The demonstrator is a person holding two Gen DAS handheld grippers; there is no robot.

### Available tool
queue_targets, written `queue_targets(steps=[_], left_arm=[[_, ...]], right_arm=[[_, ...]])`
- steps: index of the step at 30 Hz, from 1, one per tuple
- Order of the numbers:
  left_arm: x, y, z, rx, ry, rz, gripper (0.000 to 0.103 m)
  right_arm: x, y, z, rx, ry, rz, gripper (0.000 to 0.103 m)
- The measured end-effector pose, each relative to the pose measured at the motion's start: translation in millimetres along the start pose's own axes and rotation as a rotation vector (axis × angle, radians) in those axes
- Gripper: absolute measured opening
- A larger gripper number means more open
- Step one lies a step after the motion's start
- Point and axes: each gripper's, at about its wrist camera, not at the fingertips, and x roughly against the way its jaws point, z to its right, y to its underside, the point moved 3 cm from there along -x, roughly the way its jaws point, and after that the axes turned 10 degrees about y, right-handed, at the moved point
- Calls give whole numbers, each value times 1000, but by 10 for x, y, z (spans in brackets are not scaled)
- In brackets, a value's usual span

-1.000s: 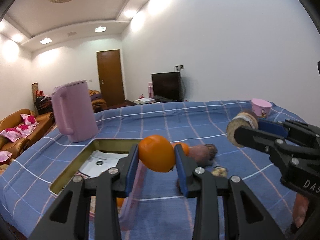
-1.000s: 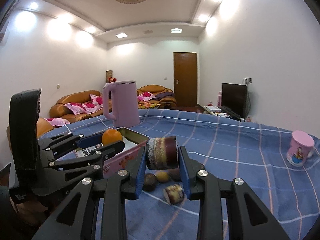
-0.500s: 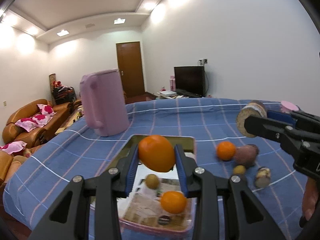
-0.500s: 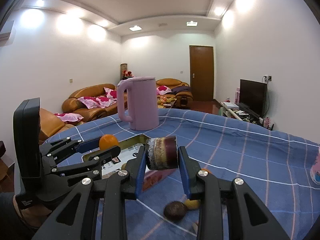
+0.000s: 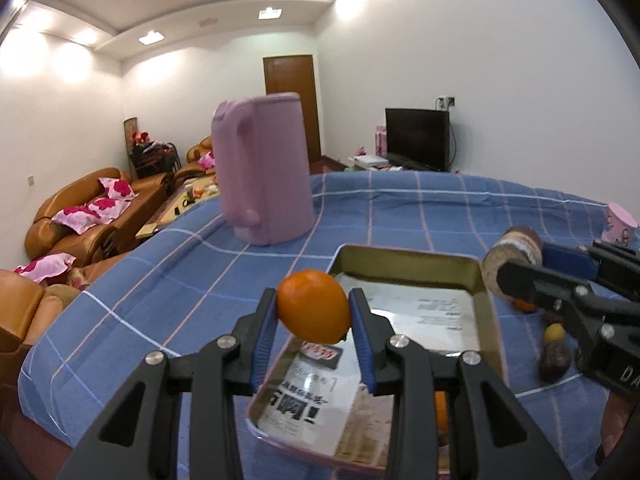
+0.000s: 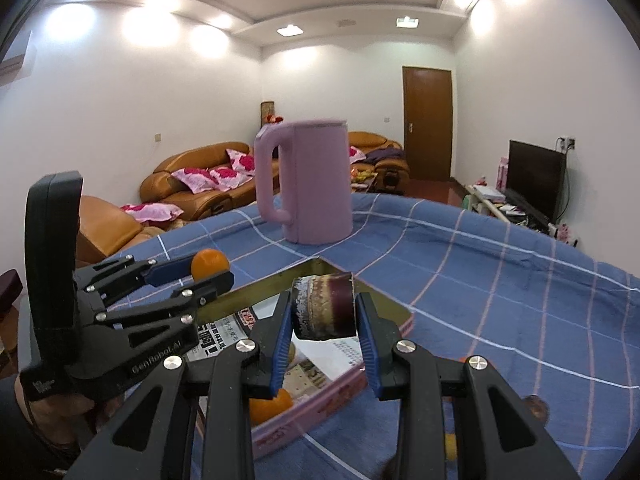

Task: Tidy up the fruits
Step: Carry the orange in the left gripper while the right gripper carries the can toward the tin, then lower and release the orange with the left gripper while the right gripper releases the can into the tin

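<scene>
Orange leather sofas (image 5: 88, 216) with pink cushions line the far left of the room, beyond a table (image 5: 400, 208) draped in blue checked cloth. On that cloth, left of centre, stands a tall pink jug (image 5: 264, 172), upright, handle facing the camera in the left wrist view.

Nearer, the left gripper (image 5: 313, 312) pinches an orange fruit (image 5: 313, 306) between its blue pads, holding it in the air above the near left part of a shallow metal tray (image 5: 408, 254). Printed paper lines the tray (its text is too small to read), and another orange fruit (image 6: 270, 406) lies in the tray's near corner, partly hidden behind the right gripper's fingers.

To the right, the right gripper (image 6: 323, 312) is clamped on a short cut piece of purple fruit (image 6: 324, 306) with a pale, speckled cut face, held over the tray. Right of the tray, a few small fruits (image 5: 554, 344) lie on the cloth, blurred. Farther right sits a pink cup (image 5: 620, 226), and a dark television (image 5: 418, 138) stands against the white wall.
</scene>
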Motion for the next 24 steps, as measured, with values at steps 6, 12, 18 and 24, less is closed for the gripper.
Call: queue_targets(steps=[6, 12, 18, 24], left_arm=[[-153, 84, -36, -9, -6, -59, 37], [-224, 107, 14, -26, 8, -93, 37], [-277, 111, 44, -39, 14, -126, 37], [-288, 122, 54, -42, 17, -138, 38]], right_arm=[[-233, 100, -104, 22, 1, -84, 33], [-416, 204, -86, 8, 12, -172, 33], [-478, 229, -95, 13, 15, -197, 33], [-496, 232, -129, 20, 5, -208, 33]])
